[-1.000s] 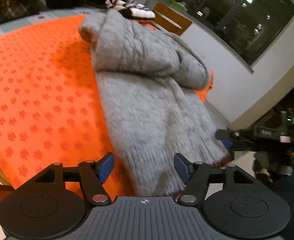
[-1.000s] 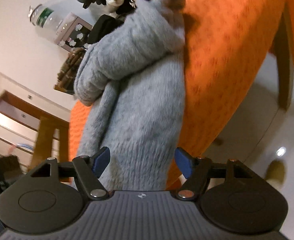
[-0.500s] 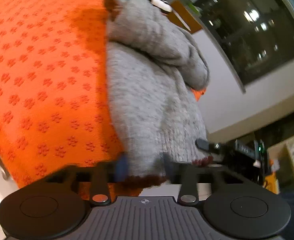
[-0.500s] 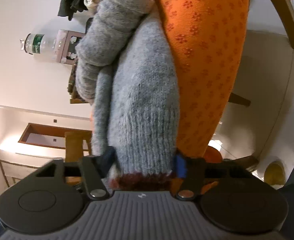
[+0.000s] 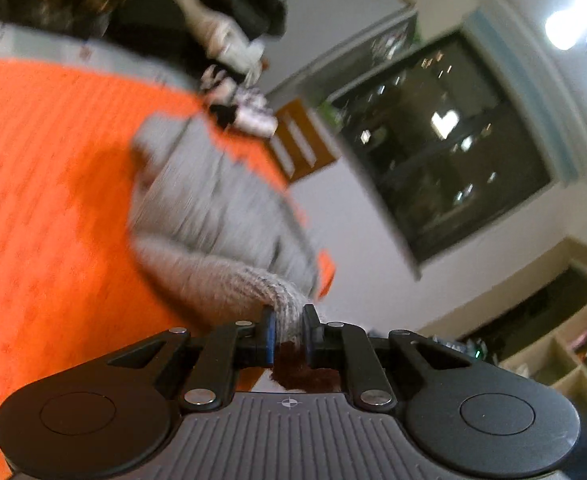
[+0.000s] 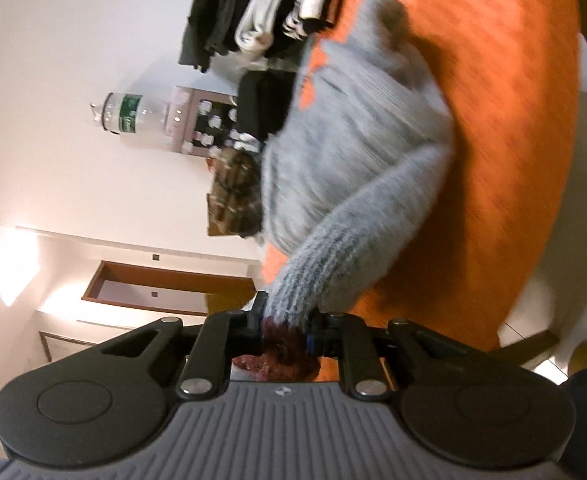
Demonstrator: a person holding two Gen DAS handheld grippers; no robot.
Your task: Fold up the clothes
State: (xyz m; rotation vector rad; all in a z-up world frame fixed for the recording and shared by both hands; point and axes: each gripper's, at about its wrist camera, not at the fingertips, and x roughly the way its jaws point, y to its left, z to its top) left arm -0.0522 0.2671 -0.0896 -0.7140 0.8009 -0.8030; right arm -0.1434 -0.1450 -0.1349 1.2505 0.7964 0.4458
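Left wrist: shelf cubbies [image 5: 569, 354] hold blurred items, contents unclear.

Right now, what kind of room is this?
Most likely a lived-in home room, perhaps a dining or living area. A table under an orange cloth holds a grey sweater and a pile of clothes; there is a water dispenser by the wall and a dark night window.

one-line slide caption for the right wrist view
Right gripper shut on the dark red hem of a grey knit sweater, lifting it off the orange cloth.
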